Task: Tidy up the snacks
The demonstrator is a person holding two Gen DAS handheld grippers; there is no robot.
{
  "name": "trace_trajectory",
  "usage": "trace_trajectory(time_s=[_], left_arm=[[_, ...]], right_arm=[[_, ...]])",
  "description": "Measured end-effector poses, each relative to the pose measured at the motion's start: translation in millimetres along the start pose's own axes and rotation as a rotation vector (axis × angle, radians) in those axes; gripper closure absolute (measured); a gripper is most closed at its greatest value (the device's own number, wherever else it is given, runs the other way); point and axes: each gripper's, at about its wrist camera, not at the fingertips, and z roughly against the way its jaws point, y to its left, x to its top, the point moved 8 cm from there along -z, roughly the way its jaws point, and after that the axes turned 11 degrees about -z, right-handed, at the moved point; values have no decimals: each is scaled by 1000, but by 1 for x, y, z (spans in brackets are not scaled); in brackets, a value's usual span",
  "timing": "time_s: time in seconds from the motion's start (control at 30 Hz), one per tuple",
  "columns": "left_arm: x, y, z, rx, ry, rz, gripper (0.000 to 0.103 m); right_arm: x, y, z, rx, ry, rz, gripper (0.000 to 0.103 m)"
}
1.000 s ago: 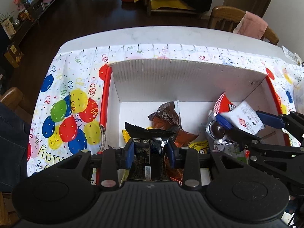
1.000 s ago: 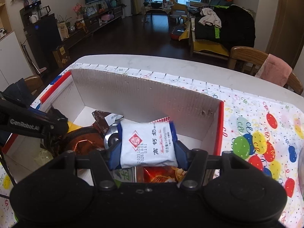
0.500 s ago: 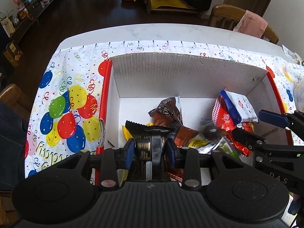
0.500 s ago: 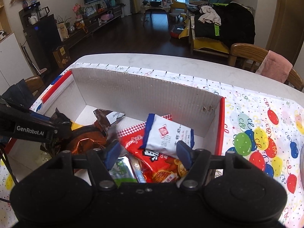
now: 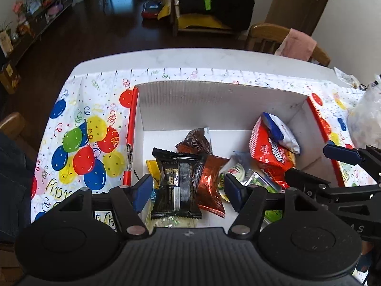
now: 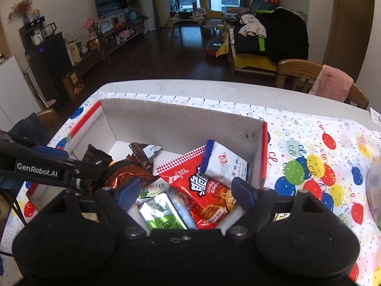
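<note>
Letting go over the box (image 5: pixel 221 100): both grippers, left (image 5: pixel 188 191) and right (image 6: pixel 188 191), are spreading with nothing pinched, so the black pack (image 5: pixel 177 181) lies near its front edge and the white pack (image 6: pixel 222 163) leans at the right wall.

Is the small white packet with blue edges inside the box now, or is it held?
Inside. The small white packet with blue edges lies on the red snack bag in the white cardboard box, clear of the opening right claw.

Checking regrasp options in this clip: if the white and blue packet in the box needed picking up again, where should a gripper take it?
Probably across its two long side edges, coming from above. The white and blue packet lies tilted on the red bag, topmost and unobstructed.
</note>
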Motion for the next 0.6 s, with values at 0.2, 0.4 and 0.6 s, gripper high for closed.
trace_trajectory(time_s=[0.2, 0.4, 0.6], left_arm=[[-7, -4, 25, -3, -56, -33, 33], [-16, -6, 51, -4, -117, -47, 33], [-29, -11, 80, -14, -176, -66, 27]], right_arm=[[-2, 3, 25, 6, -51, -16, 6], [-2, 6, 53, 27, -100, -40, 2], [-6, 13, 77, 59, -131, -46, 0]])
